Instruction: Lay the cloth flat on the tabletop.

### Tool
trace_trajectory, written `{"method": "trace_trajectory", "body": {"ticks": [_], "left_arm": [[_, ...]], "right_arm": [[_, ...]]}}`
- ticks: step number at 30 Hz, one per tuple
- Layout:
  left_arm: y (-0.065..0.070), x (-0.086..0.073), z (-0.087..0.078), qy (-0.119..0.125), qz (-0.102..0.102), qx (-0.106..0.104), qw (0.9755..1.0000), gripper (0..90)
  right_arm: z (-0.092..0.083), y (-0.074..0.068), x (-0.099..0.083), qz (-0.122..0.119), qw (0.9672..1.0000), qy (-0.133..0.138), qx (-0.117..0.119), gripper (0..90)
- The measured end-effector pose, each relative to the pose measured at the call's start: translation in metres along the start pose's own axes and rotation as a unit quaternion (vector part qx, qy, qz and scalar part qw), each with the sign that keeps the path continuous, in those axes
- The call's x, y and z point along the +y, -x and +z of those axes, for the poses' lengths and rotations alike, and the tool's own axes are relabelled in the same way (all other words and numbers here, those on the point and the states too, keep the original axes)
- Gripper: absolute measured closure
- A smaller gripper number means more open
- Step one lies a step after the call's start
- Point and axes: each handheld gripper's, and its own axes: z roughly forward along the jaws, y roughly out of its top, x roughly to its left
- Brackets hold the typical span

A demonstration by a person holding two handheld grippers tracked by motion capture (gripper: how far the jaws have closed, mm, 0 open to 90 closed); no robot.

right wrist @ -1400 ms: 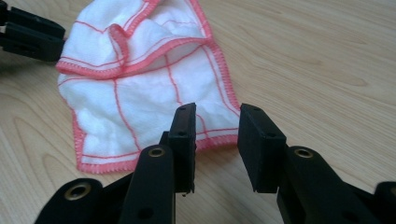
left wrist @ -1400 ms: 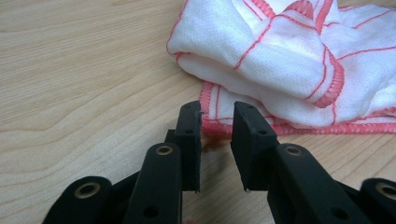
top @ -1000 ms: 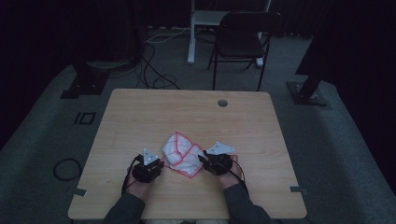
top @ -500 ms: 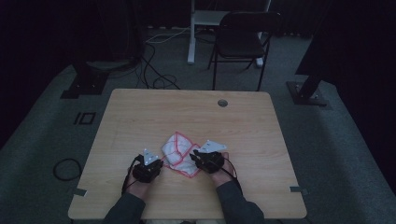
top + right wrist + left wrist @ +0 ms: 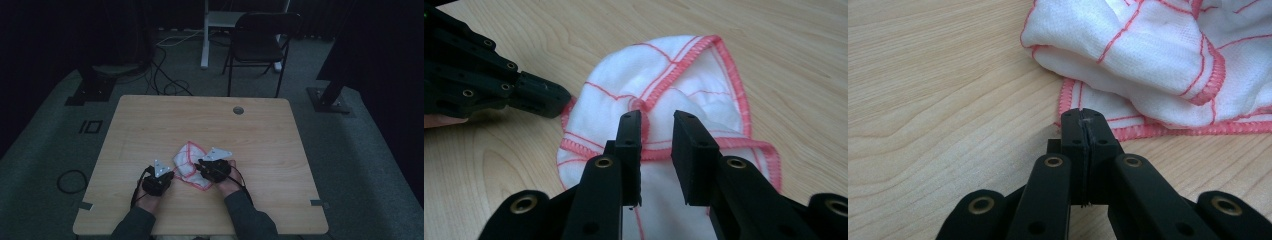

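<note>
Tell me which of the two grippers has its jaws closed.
The left gripper: its jaws meet at the cloth's red-stitched corner edge. The right gripper shows a gap, over the cloth.

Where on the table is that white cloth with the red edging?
In the high view, the cloth lies crumpled near the table's front edge, between the left gripper and right gripper.

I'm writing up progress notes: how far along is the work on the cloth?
Early. The red-edged cloth lies crumpled on the table. The left gripper has just closed at its corner hem; the right gripper stands open over the bunched middle. Spreading or folding remains.
</note>
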Motion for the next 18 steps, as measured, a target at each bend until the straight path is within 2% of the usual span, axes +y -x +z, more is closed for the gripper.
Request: {"method": "trace_trajectory", "body": {"ticks": [7,14,18], "left_arm": [[0.000,0.000,0.000,-0.001,0.001,0.000,1.0000,90.0],[0.001,0.000,0.000,-0.001,0.002,0.001,1.0000,90.0],[0.000,0.000,0.000,-0.001,0.003,0.002,1.0000,90.0]], "right_arm": [[0.008,-0.004,0.002,-0.003,1.0000,-0.004,0.006,73.5],[0.020,-0.004,0.009,-0.002,0.9998,-0.012,0.014,66.6],[0.026,-0.006,0.011,-0.004,0.9995,-0.026,0.018,69.0]]}}
